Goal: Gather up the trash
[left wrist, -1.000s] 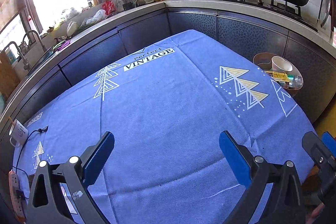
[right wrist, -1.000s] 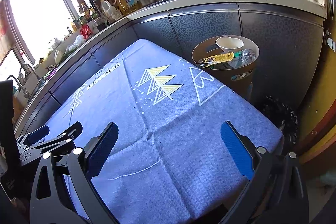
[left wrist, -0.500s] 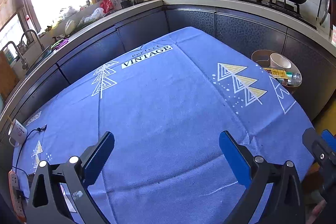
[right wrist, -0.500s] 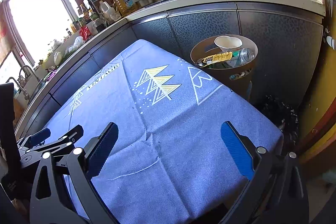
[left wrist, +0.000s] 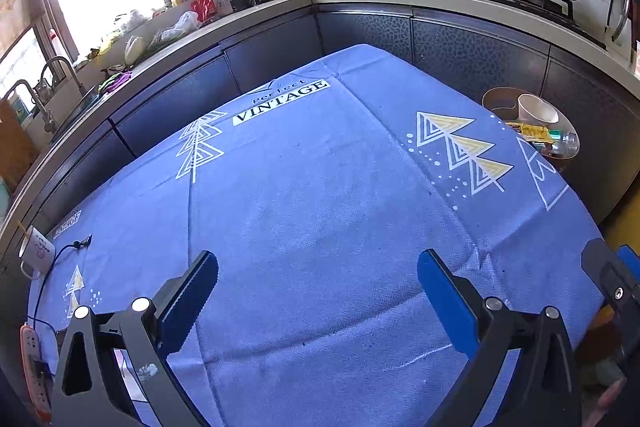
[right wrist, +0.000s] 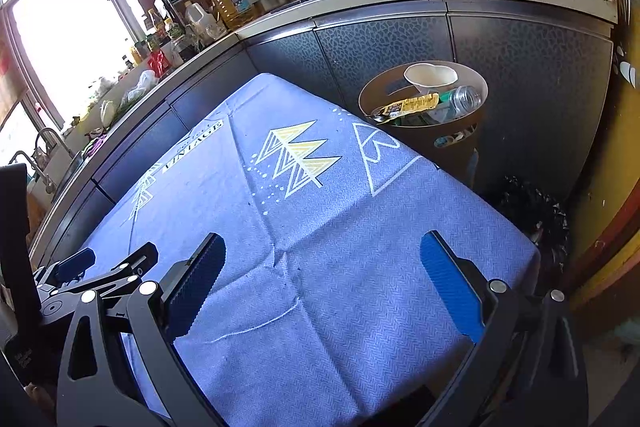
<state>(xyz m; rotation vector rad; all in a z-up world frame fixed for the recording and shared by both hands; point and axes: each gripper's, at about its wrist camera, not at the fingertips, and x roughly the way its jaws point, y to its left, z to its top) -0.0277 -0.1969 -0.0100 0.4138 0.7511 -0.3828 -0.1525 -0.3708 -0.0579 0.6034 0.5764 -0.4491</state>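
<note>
Left tool [left wrist: 318, 291] is seen at the bottom of the left wrist view, jaws spread wide, nothing held btwn them. Right tool [right wrist: 324, 275] is shown the same way at the bottom of the right wrist view: wide apart, empty. Both are poised over the desk [right wrist: 320, 267], which is covered w/ a blue cloth printed w/ triangle trees and a "VINTAGE" label.

Trash is found in the round brown bin [right wrist: 460, 143], placed on the floor just beside the desk's far right corner, against the dark cabinets; upper right of centre in the right wrist view, right edge in the left wrist view [left wrist: 496, 99]. Inside: a white paper cup [right wrist: 430, 77] at the back, mouth tilted up; a yellow wrapper [right wrist: 408, 105] laid w/ its long axis across the bin, left to right; a clear plastic bottle [right wrist: 462, 99] lying on its side just right of the wrapper, its end pointed to the upper right.

At the left edge of the left wrist view, a white mug [left wrist: 36, 253] and a black cable [left wrist: 60, 259] are seen at the desk's corner.
</note>
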